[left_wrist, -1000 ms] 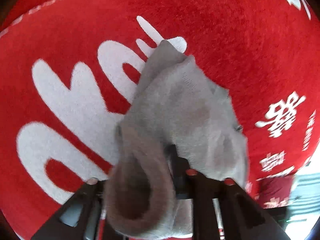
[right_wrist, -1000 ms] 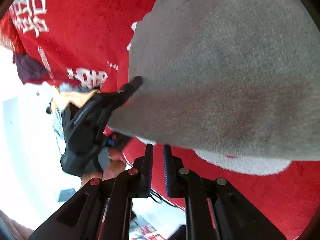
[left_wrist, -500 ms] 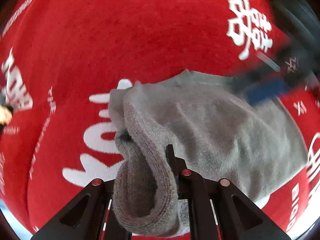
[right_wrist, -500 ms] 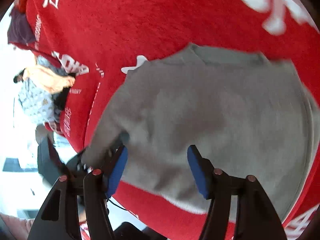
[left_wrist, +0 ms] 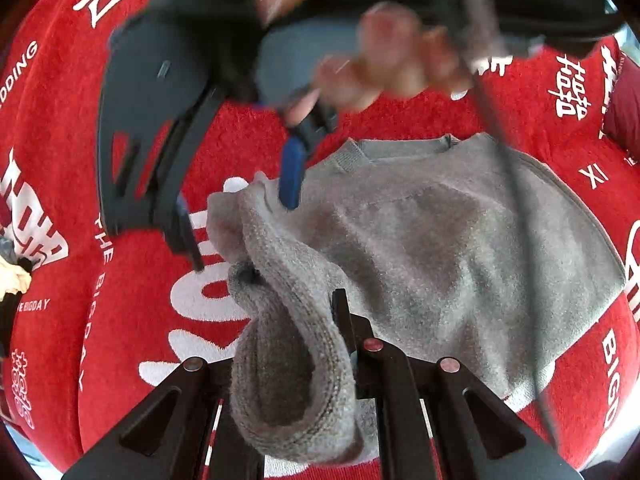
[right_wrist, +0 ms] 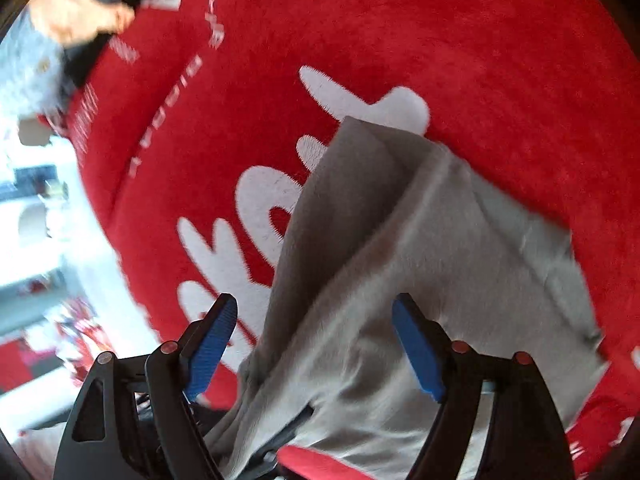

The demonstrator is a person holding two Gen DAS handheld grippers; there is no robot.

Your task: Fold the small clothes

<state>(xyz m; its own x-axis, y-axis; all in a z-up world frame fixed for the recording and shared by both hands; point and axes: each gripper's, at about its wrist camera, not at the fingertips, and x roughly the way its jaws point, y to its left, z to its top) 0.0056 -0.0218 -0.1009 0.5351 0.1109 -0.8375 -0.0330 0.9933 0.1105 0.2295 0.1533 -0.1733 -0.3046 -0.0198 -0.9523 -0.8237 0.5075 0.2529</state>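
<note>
A small grey knit sweater (left_wrist: 420, 240) lies on a red cloth with white lettering (left_wrist: 140, 300). My left gripper (left_wrist: 304, 344) is shut on the sweater's ribbed cuff (left_wrist: 288, 360), which bulges up between its fingers. My right gripper (right_wrist: 316, 344) is open, with blue pads (right_wrist: 416, 352) spread on either side of a raised fold of the sweater (right_wrist: 360, 280). In the left wrist view the right gripper (left_wrist: 236, 184) hovers over the sweater's left shoulder, one blue pad (left_wrist: 290, 176) near the fabric.
The red cloth (right_wrist: 440, 40) covers the whole work surface. Its edge and a bright floor (right_wrist: 44, 220) show at the left of the right wrist view. Another person's hand and clothes (right_wrist: 72, 16) are at the far top left.
My right gripper has come in over the sweater's left shoulder, still open. My left gripper still holds the cuff, with little change in its view.
</note>
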